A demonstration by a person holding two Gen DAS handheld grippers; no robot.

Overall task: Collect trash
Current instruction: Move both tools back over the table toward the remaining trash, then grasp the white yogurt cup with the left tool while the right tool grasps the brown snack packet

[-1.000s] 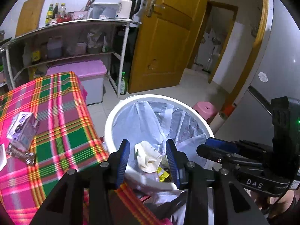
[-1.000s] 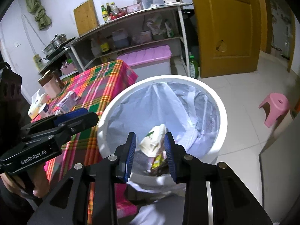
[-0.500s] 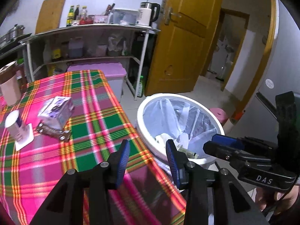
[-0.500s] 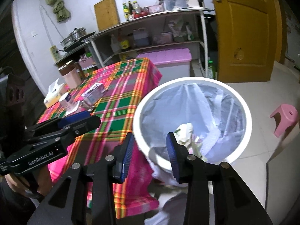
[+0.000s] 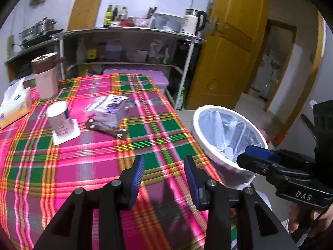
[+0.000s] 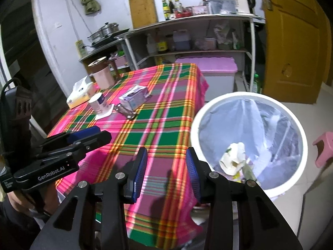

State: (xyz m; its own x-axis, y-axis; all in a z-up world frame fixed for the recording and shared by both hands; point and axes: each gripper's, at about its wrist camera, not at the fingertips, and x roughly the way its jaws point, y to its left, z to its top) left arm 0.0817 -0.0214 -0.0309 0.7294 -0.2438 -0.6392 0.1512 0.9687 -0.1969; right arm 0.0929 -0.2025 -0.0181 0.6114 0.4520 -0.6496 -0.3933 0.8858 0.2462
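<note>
I am holding both grippers over the plaid table (image 5: 87,166), my left fingers (image 5: 137,174) parted and empty, and my right fingers (image 6: 141,166), having just been opening, empty too. I am facing the crumpled carton (image 5: 111,110) and paper cup (image 5: 59,117) beyond them, likely the trash to collect. The lined bin (image 6: 299,179) is standing just beside the table to receive it.

Pink, green and orange plaid tablecloth (image 5: 83,158); white bin (image 6: 299,145) lined with pale, perhaps bluish bag (image 6: 270,123); purple-and-white carton (image 5: 112,108); blue gripper pads (image 5: 137,173); yellow-brown door (image 6: 295,41).
</note>
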